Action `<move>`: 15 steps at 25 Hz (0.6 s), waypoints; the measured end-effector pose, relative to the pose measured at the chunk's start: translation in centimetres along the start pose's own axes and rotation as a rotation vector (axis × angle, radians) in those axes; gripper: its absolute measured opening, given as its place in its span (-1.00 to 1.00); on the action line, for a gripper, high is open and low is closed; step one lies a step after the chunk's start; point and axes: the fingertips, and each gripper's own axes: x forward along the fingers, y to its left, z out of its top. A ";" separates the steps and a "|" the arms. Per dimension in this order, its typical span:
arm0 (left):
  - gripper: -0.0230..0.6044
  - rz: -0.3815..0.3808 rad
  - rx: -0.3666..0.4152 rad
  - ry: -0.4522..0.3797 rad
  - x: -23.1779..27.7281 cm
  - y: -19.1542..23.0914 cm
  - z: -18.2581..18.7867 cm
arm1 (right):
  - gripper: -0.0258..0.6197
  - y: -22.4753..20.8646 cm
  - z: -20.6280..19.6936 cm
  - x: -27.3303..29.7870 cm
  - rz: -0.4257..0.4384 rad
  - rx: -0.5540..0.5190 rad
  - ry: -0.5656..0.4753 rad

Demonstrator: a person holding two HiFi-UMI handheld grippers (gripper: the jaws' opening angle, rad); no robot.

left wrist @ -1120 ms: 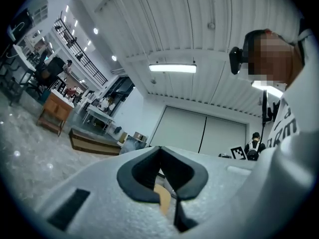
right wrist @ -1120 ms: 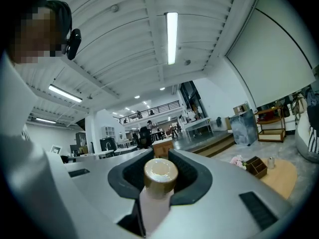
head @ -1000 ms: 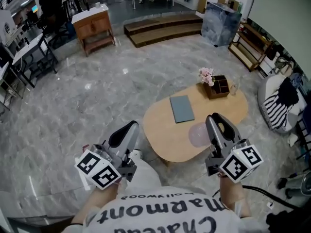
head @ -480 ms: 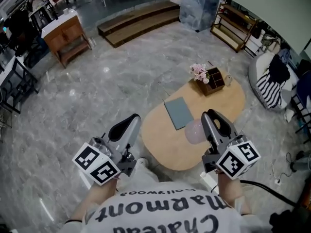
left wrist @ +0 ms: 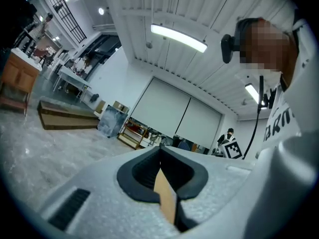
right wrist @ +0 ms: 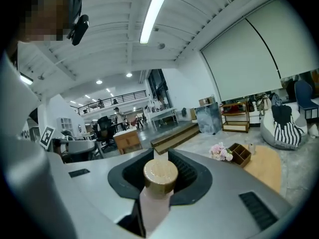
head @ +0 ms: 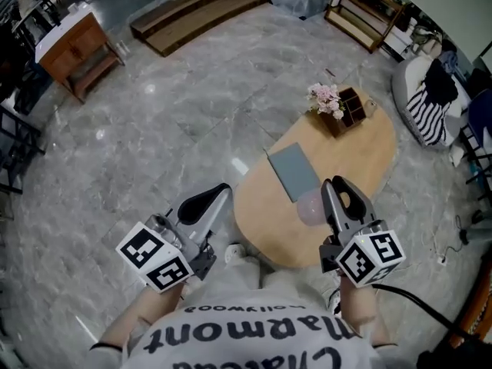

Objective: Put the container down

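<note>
A pink translucent container (right wrist: 155,203) with a round tan lid (right wrist: 160,174) stands upright between the jaws of my right gripper (right wrist: 159,158), which is shut on it. In the head view the container (head: 310,207) hangs over the near part of the oval wooden table (head: 361,156), just left of the right gripper (head: 338,200). My left gripper (head: 209,204) is held over the floor to the left of the table. Its jaws (left wrist: 160,156) are closed together with nothing held between them.
On the table lie a grey-blue flat pad (head: 294,172), pink flowers (head: 325,98) and a wooden divided box (head: 352,108). A beanbag with striped cloth (head: 425,108) sits at the right. Wooden steps (head: 192,10) and a wooden cabinet (head: 73,46) stand far off. A black cable (head: 419,306) trails at the lower right.
The head view has swung: the table has shifted right and nearer, and the steps and cabinet have slid toward the top edge. Both grippers keep their places, and the container stays held.
</note>
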 end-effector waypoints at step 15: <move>-0.88 -0.045 -0.134 0.274 3.2 6.8 -12.7 | -0.63 -2.4 -12.7 6.4 -0.108 0.010 0.223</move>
